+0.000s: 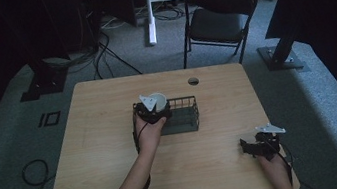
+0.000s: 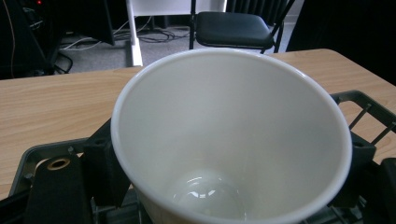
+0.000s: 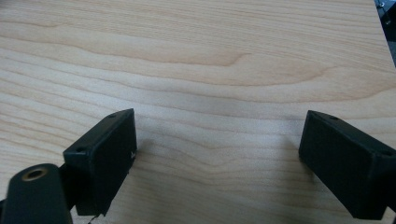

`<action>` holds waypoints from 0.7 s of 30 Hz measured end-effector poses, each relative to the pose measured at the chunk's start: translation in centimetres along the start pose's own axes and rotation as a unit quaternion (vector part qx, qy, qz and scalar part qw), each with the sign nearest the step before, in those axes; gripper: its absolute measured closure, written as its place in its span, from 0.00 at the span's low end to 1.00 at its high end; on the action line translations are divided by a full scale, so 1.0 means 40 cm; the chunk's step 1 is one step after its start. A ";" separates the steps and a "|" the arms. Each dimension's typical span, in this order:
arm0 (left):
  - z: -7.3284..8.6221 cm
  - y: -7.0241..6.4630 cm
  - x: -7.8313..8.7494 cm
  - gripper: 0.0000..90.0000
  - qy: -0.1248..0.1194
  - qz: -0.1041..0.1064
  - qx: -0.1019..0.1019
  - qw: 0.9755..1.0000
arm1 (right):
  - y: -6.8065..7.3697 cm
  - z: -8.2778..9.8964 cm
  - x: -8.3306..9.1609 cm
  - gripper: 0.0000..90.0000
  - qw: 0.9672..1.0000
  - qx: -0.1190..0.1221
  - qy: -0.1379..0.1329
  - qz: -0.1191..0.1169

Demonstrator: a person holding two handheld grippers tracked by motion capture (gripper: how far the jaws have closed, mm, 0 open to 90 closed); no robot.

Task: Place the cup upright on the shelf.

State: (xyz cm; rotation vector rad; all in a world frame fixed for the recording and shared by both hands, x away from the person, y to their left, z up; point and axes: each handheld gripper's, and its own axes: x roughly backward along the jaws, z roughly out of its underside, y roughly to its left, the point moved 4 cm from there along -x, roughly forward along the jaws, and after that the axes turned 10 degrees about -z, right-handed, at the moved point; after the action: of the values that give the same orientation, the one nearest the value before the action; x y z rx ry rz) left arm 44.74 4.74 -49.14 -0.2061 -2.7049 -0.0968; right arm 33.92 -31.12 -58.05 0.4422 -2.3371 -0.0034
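Note:
An empty white cup (image 1: 158, 99) stands upright at the left end of a dark wire basket (image 1: 186, 117) in the middle of the table. My left gripper (image 1: 153, 109) is shut on it. In the left gripper view the cup (image 2: 224, 130) sits between the two black jaws of the left gripper (image 2: 231, 154), with the basket's rim (image 2: 32, 156) below and around it. My right gripper (image 1: 246, 146) rests low near the table's front right edge. In the right gripper view the right gripper (image 3: 219, 135) is open, its jaws wide apart over bare wood.
The wooden table (image 1: 106, 134) has a round cable hole (image 1: 193, 81) near its far edge. A black folding chair (image 1: 218, 16) stands behind the table. Cables (image 1: 100, 54) and stand bases (image 1: 282, 57) lie on the grey carpet around it.

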 end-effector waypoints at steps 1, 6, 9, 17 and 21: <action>0.000 -0.002 0.000 0.23 -0.001 -0.001 -0.004 1.000 | 0.000 0.000 0.000 0.12 1.000 0.000 0.000 0.000; 0.000 -0.007 -0.001 0.23 0.000 0.000 -0.012 1.000 | 0.000 0.000 0.000 0.12 1.000 0.000 0.000 0.000; -0.002 -0.010 -0.002 0.23 0.003 0.009 -0.011 1.000 | 0.000 0.000 0.000 0.12 1.000 0.000 0.000 0.000; -0.018 -0.014 0.011 0.11 -0.015 0.015 -0.036 0.999 | 0.000 0.000 0.000 0.12 1.000 0.000 0.000 0.000; -0.020 -0.011 0.021 0.10 -0.011 0.020 -0.033 0.999 | 0.000 0.000 0.000 0.12 1.000 0.000 0.000 0.000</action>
State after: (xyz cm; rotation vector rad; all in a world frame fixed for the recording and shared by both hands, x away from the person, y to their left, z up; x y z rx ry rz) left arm 44.23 4.33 -48.07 -0.2832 -2.7211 -0.1743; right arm 33.92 -31.12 -58.05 0.4422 -2.3370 -0.0036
